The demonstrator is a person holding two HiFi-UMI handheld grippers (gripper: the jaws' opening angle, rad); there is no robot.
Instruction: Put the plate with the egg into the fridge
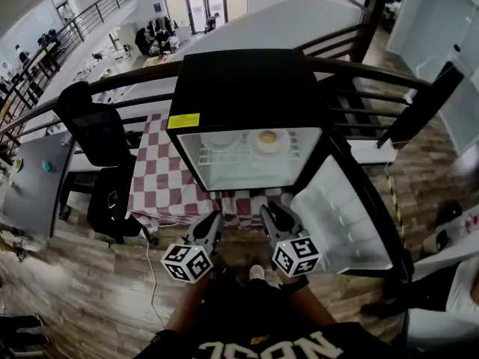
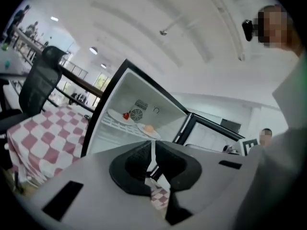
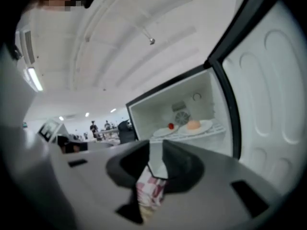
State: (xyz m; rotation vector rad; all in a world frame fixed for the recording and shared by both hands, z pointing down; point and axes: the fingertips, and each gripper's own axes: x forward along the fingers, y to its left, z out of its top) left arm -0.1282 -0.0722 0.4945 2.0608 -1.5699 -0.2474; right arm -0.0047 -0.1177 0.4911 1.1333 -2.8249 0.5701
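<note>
A small black fridge (image 1: 243,88) stands open on a table with a red-and-white checked cloth (image 1: 157,178). On its wire shelf sits the white plate (image 1: 278,146) carrying the egg (image 1: 267,136). The left gripper view shows this plate (image 2: 154,134), and the right gripper view shows the same plate (image 3: 205,126). Both grippers hang low in front of the fridge, well short of it. My left gripper (image 1: 214,220) shows only a thin slit between its jaws, with nothing in it. My right gripper (image 1: 267,214) holds nothing either, its jaws a little apart.
A second white plate (image 1: 221,139) with a small red thing (image 3: 171,126) shares the shelf, left of the egg plate. The fridge door (image 1: 337,215) is swung wide to the right. A black office chair (image 1: 93,133) stands left of the table, and a dark railing (image 1: 352,69) runs behind.
</note>
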